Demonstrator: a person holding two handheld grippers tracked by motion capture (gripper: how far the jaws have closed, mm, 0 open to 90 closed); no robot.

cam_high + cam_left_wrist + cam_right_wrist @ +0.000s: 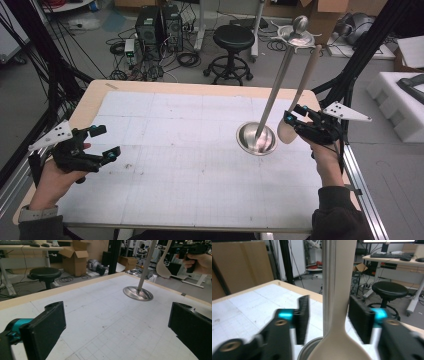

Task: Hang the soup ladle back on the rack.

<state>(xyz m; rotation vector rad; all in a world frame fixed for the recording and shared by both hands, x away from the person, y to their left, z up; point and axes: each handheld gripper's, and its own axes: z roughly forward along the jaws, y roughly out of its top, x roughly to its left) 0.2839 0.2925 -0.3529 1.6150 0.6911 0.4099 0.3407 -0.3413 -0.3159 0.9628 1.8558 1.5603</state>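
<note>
A metal stand with a round dished base (248,140) and a tall pole with a ball on top rises at the table's right. Beside it a beige spoon (302,86) stands upright, bowl down. My right gripper (295,113) is open around the spoon's handle (343,290); the right pad sits against the handle, and a gap shows between the left pad and the pole (329,277). This view is blurred. My left gripper (107,141) hovers open over the table's left side with nothing between its fingers (47,325). The stand (138,293) and spoon (163,265) lie far ahead of it.
A white gridded mat (190,150) covers the wooden table (90,100). Beyond the far edge stand a black stool (233,40), computer towers (159,25) and floor cables. Black frame posts rise at both table sides, and white foam blocks (400,100) lie at the right.
</note>
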